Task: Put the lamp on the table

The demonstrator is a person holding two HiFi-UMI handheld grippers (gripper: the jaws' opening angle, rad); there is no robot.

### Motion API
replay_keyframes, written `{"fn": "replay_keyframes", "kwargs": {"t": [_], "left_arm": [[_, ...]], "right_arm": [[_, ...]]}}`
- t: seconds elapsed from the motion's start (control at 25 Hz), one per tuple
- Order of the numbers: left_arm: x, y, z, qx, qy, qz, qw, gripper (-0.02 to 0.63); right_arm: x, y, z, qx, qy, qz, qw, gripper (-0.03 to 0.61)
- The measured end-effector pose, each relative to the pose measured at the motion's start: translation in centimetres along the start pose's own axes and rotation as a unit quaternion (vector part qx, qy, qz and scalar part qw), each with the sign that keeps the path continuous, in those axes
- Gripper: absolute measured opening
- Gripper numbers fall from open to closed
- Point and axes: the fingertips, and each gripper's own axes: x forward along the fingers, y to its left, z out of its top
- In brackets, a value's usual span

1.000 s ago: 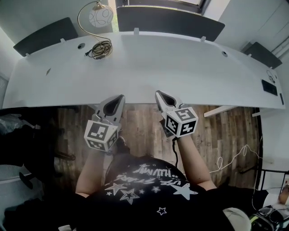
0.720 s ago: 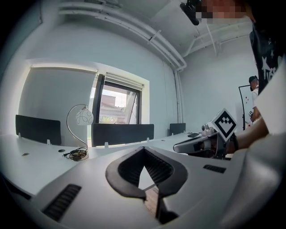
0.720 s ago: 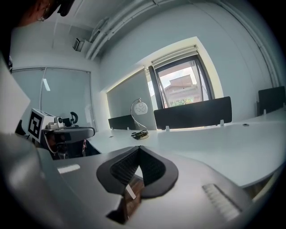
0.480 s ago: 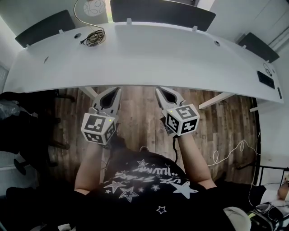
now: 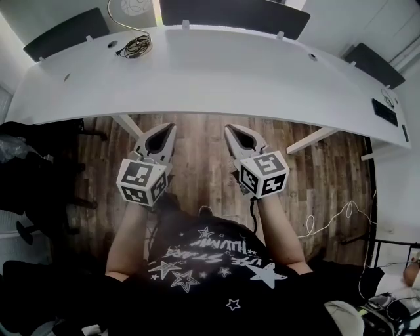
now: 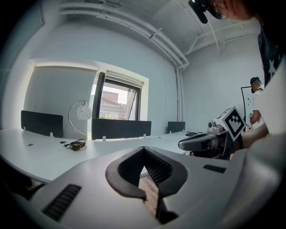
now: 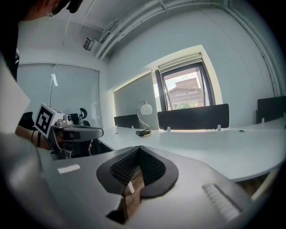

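The lamp (image 5: 134, 8), a white globe on a curved metal stem, stands at the far left of the white table (image 5: 230, 79), with its coiled cord (image 5: 134, 46) beside it. In the left gripper view the lamp (image 6: 82, 112) and cord (image 6: 77, 145) sit far off; the right gripper view also shows the lamp (image 7: 145, 108) at a distance. My left gripper (image 5: 163, 131) and right gripper (image 5: 235, 131) hang side by side over the wooden floor, short of the table's near edge. Both are shut with nothing between their jaws.
Dark partition screens (image 5: 233, 16) line the table's far side. A small black device (image 5: 385, 111) lies at the table's right end. Slanted white table legs (image 5: 315, 138) reach under it. A white cable (image 5: 328, 220) trails on the floor at right, and a dark chair (image 5: 33, 177) stands at left.
The table has slid toward the top of the head view. Both grippers, which were at its near edge, now hang over floor, farther from it. Their jaws stay shut.
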Motion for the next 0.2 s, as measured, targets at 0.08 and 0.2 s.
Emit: {"fn": "replay_keyframes", "kwargs": {"t": [0.08,0.2], "left_arm": [[-0.29,-0.19,-0.31,0.000,0.003,0.001,1.0000,0.006],[-0.71,-0.42,-0.77,-0.001,0.006,0.001,1.0000,0.006]], "right_arm": [[-0.16,0.23,0.01,0.001,-0.001,0.001,1.000,0.002],[-0.22,0.69,-0.01,0.002,-0.004,0.003,1.000,0.002]]}}
